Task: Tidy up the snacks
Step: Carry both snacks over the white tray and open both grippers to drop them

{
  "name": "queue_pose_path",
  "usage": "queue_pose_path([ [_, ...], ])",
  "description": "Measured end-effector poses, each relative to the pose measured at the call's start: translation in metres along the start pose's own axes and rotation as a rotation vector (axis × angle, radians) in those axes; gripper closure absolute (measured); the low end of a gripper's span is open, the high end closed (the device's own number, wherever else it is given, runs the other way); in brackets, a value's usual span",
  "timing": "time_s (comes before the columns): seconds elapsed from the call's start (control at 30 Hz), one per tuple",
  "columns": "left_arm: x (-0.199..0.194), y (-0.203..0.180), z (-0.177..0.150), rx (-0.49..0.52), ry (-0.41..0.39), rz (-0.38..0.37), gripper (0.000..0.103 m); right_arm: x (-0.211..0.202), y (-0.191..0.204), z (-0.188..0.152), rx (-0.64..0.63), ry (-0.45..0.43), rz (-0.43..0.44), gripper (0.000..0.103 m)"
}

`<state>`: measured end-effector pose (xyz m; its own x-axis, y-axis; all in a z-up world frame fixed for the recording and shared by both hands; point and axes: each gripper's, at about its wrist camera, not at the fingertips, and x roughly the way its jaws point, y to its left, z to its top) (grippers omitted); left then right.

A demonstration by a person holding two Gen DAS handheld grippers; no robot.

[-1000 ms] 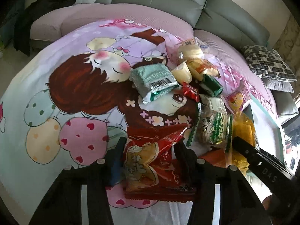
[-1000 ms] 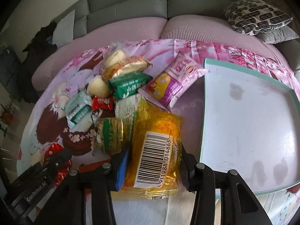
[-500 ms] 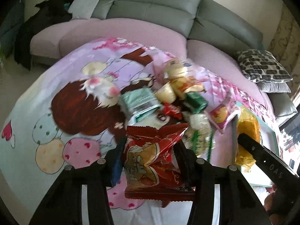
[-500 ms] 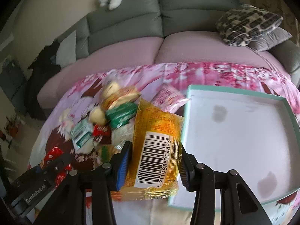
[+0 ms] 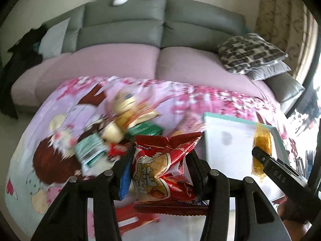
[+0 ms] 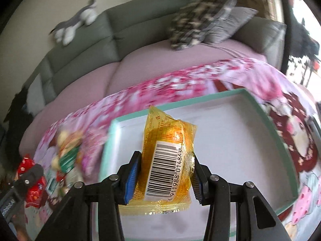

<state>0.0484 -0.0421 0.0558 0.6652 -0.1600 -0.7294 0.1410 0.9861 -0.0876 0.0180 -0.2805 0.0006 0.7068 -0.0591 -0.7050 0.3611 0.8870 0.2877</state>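
Both my grippers hold a snack, lifted off the cloth.

My left gripper [image 5: 160,166] is clamped on the red bag [image 5: 166,172], near the snack pile [image 5: 124,128]. My right gripper [image 6: 165,172] pinches the yellow pack [image 6: 167,160] above the white tray [image 6: 240,140], right of the pile.

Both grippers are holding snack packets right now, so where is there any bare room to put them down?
The white floor of the teal-rimmed tray is bare, right under the yellow packet in the right gripper. The cartoon blanket also lies open left of the snack pile. The pile itself is crowded, just beyond the red packet in the left gripper.
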Motion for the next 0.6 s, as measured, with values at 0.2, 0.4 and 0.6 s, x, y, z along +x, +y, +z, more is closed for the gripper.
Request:
queue_pose_path([
  [0.2, 0.015, -0.053, 0.012, 0.083, -0.033, -0.069, 0.051, 0.003, -0.051, 0.008, 0.084, -0.018, -0.139, 0.054],
  [0.4, 0.049, -0.101, 0.018, 0.141, -0.027, -0.12, 0.051, 0.005, -0.087, 0.013, 0.122, -0.067, -0.237, 0.054],
  [0.6, 0.087, -0.133, 0.013, 0.166, 0.004, -0.162, 0.051, 0.007, -0.098, 0.013, 0.137, -0.091, -0.244, 0.054],
])
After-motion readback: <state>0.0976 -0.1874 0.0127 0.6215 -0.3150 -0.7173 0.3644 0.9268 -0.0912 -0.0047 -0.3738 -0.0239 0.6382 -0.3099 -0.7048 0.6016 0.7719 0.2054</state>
